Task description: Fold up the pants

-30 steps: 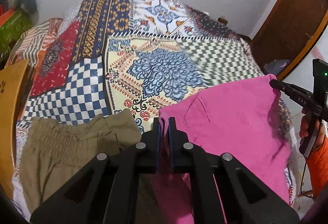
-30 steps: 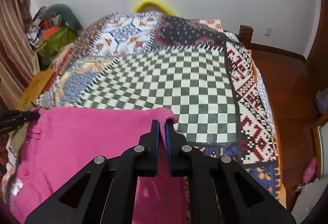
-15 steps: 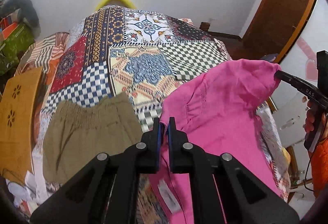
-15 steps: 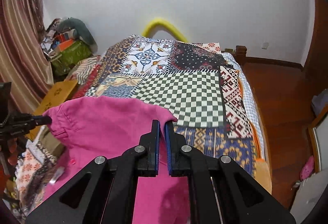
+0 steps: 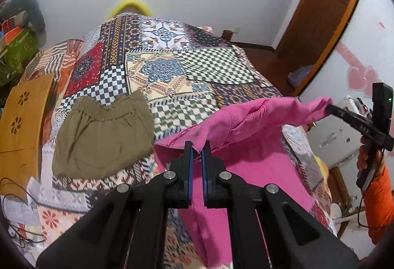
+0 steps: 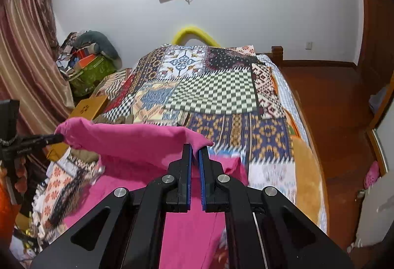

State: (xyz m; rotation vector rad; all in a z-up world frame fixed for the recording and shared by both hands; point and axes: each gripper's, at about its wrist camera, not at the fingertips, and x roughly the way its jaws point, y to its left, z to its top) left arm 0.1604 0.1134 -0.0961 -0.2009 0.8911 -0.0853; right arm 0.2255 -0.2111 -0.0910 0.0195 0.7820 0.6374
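Observation:
The pink pants hang in the air over the near end of the patchwork bed, held by their top edge at both corners. My left gripper is shut on one corner. My right gripper is shut on the other corner of the pink pants. In the left wrist view the right gripper shows at the far right, pinching the cloth. In the right wrist view the left gripper shows at the left edge. The legs hang down below the grippers.
Folded olive-green pants lie on the bed's near left. A wooden board stands at the bed's left side. Bags and clutter sit by the curtain. Wooden floor and a door lie to the right.
Both grippers have lifted the pink pants up off the bed and pulled back toward the bed's near end. The cloth now hangs between them instead of lying spread.

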